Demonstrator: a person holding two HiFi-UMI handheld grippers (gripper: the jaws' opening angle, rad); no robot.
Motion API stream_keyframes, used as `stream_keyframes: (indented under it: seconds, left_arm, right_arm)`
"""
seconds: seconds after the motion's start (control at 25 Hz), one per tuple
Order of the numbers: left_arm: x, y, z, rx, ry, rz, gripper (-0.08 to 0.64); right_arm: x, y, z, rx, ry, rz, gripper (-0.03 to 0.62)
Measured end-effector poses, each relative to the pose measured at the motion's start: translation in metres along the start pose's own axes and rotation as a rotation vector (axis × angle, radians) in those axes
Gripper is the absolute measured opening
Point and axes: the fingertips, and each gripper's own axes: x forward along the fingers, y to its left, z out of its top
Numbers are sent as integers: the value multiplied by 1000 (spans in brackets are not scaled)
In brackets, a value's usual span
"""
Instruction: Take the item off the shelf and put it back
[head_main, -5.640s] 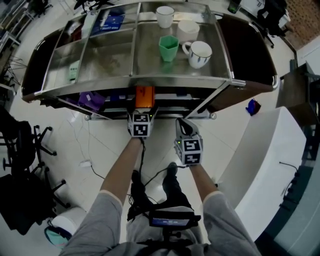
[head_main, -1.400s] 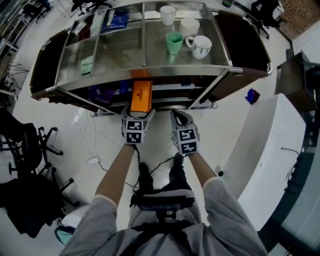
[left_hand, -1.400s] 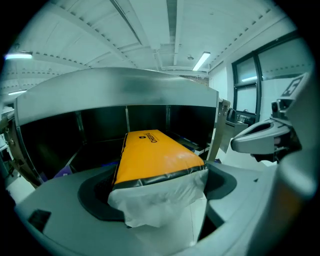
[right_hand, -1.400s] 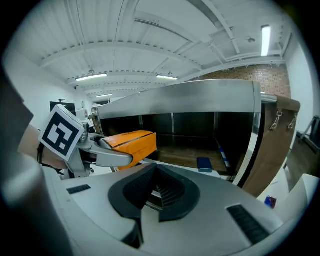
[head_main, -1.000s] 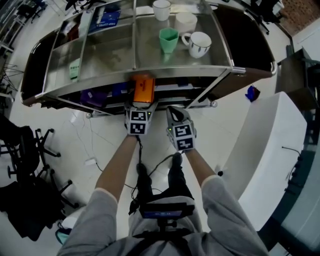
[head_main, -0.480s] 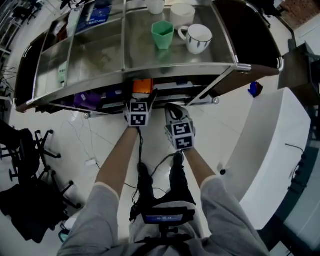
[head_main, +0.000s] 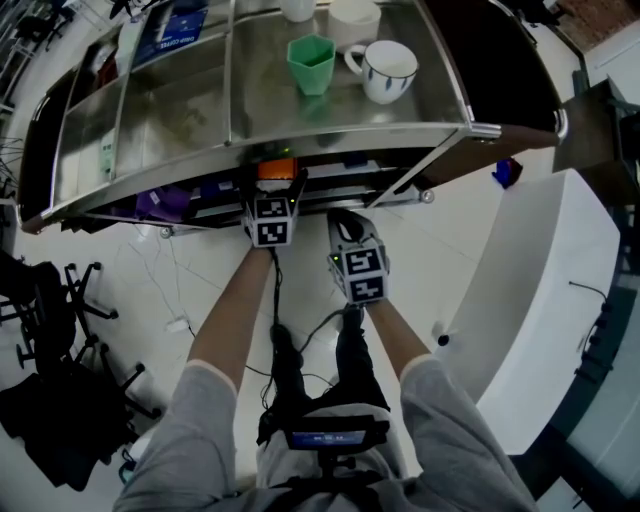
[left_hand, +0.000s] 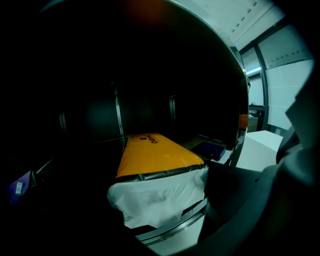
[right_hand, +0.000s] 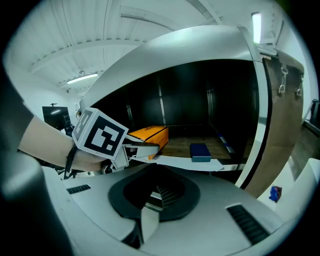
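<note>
Left gripper view: left tongs (left_hand: 162, 207) pinch orange box (left_hand: 152, 155), long axis straight ahead into lower shelf (left_hand: 172, 229). Right tongs (head_main: 344, 220) pressed together, beside.

**A:** Where does the head view look from?

**B:** From high above the person, facing steeply down on the shelf (head_main: 330, 135) top and the floor (head_main: 150, 290), fairly far off.

**A:** And the other two?

**B:** The left gripper view rides the left hand-held gripper (head_main: 274, 190). It is very near and looks into the dark lower shelf along the box (left_hand: 150, 155). The right gripper view, on the right hand-held gripper (head_main: 343, 218), sits outside and faces that same opening. All three share the box.
</note>
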Motion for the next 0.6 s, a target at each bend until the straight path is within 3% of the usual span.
stream_keyframes:
  seconds: [0.32,0.6]
  left_arm:
    - [2,-5,2,-46,-27,-18,511]
    - [-8,-5,7,-23,-21,-23,545]
  right_arm:
    - [-3,-3,-7,2,10,-3,9]
    - [-6,2,-4,1,4,1,9]
